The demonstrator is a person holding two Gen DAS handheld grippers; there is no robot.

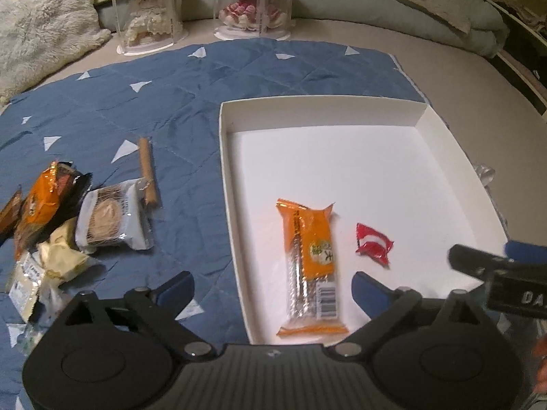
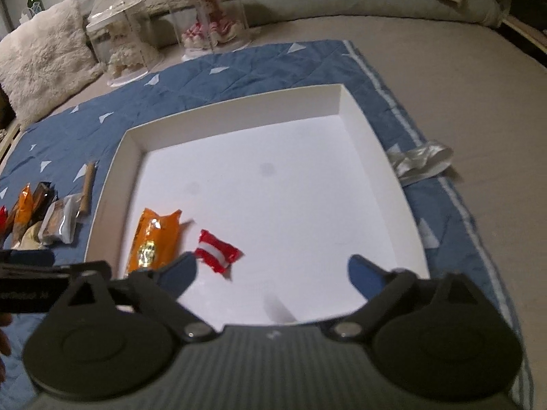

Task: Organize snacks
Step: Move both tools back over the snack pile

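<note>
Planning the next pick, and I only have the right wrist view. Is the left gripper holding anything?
Observer: No. The left gripper is open; the orange packet lies in the white box, clear of both fingers.
Operator: What's in the grey packet outside the box?
Observer: The grey packet shows a round biscuit through its clear front.
Operator: Anything nearer than that?
Observer: Yes, a white printed packet at the pile's near end, outside your frame.
</note>
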